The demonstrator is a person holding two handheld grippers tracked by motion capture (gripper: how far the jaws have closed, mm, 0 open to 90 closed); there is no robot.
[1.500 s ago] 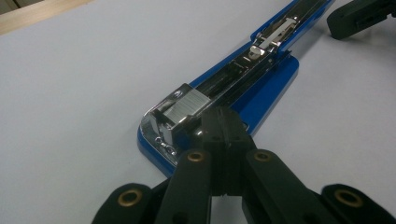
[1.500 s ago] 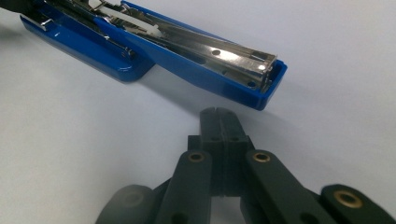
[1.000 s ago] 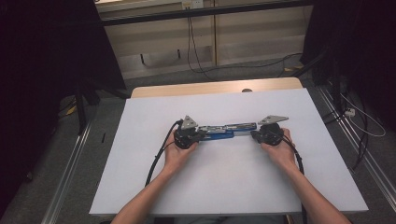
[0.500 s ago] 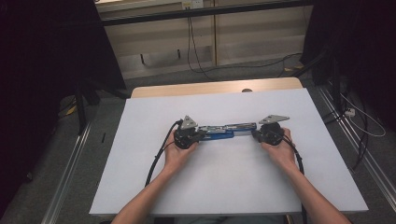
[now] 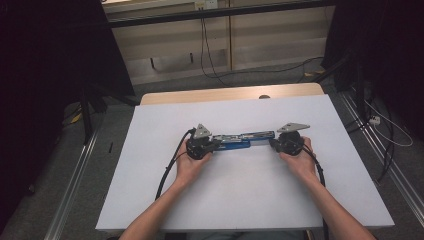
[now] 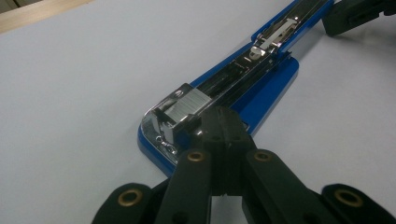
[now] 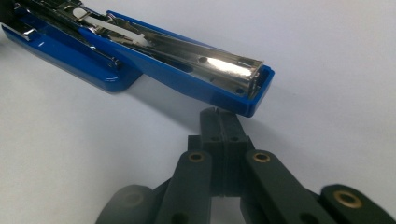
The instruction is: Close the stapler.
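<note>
Blue stapler (image 5: 239, 140) lies swung fully open, mid-table on white table (image 5: 150, 190), between both grippers. Left gripper (image 6: 223, 122) jaws closed, empty, tips at the staple magazine end. Right gripper (image 7: 219, 122) also closed, empty, just under the raised top arm's tip. Risk: pushing w/ closed tips could skid the stapler sideways or snap it shut, since nothing pins it.

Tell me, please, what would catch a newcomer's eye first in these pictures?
A blue stapler lies folded open flat at the middle of the white table, its metal staple channel bared. The left gripper and right gripper, both shut, sit at its opposite ends.
</note>
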